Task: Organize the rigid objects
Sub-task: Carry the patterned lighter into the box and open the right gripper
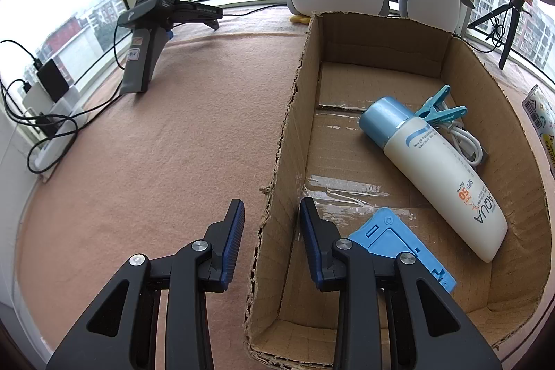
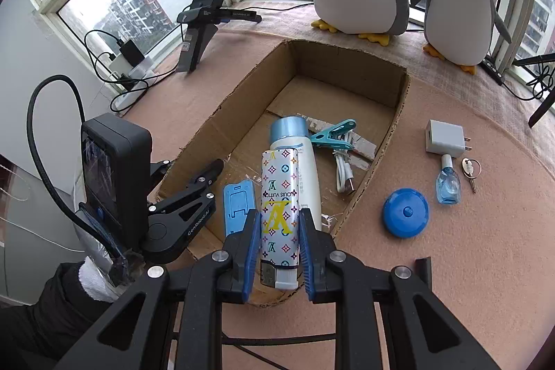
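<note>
Right tool (image 2: 279, 241) is clamped on the patterned lighter (image 2: 280, 214), both blue pads tight on its sides, and I have it held over the near end of the cardboard box (image 2: 399, 113). My read: next is a drop into the box, so the lighter stays level and clear of the wall. Left tool (image 1: 269, 231) stands apart and empty, its fingers straddling the box's torn left wall; probably there to steady the box, though I can't tell whether either finger touches it.

Going by size:
- The counter (image 2: 451, 248) has a pink cloth on it.
- Box sits mid-counter, open top, used as the collection bin.
- Sunscreen bottle (image 1: 440, 175) lies flat on the box floor, reads "AQUA" and "SPF 50".
- Blue phone stand (image 1: 399, 241) lies flat at the near end.
- White cable (image 1: 464, 144) and teal clip (image 1: 440, 110) are tucked behind the bottle.
- Still out on the counter, right of the box: blue round case (image 2: 406, 212), white charger (image 2: 445, 137), small blue bottle (image 2: 448, 182), key (image 2: 471, 170).

Lighter print reads "LOUIS VUITTON". Left tool body reads "GenRobot.AI".
</note>
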Available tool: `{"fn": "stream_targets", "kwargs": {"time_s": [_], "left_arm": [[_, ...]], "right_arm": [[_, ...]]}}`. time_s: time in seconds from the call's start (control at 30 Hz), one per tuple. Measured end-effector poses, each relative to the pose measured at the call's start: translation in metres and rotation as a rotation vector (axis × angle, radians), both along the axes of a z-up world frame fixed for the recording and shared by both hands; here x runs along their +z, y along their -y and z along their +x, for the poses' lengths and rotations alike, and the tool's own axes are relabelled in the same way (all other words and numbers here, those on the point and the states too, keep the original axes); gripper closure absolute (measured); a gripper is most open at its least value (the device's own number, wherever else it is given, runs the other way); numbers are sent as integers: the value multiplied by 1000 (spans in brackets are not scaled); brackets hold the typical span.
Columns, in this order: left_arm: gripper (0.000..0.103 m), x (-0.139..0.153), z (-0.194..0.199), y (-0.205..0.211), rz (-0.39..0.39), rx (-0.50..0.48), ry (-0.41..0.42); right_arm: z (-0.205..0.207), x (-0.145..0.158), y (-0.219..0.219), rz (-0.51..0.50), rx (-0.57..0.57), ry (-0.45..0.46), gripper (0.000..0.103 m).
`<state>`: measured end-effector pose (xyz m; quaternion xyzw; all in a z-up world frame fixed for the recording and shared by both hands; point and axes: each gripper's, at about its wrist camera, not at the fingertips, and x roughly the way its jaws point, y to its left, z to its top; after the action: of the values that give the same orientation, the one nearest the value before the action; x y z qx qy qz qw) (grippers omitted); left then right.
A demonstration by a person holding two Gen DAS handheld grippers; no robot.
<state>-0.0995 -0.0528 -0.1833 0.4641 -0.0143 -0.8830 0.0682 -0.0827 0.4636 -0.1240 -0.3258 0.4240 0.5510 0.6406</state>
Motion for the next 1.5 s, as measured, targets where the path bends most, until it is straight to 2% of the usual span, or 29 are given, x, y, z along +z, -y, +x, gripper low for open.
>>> {"fn": "stream_targets", "kwargs": {"time_s": [0.3,0.63,0.83,1.0,1.37,1.5], "left_arm": [[72,0,0,0,0,0,0],[72,0,0,0,0,0,0],[72,0,0,0,0,0,-1],[72,0,0,0,0,0,0],[72,0,0,0,-2,-1,0],[72,1,0,1,-3,-1,-1]], "right_arm": [[-13,-19,-4,-32,23,4,83],[-20,-21,-6,-37,37,77,83],[-25,-16,-7,-23,46,122,66],[-27,-14,-9,-15,49,138,65],[-29,-5,-4,16,28,249,49],[-23,-1,0,29,3,280,46]]}}
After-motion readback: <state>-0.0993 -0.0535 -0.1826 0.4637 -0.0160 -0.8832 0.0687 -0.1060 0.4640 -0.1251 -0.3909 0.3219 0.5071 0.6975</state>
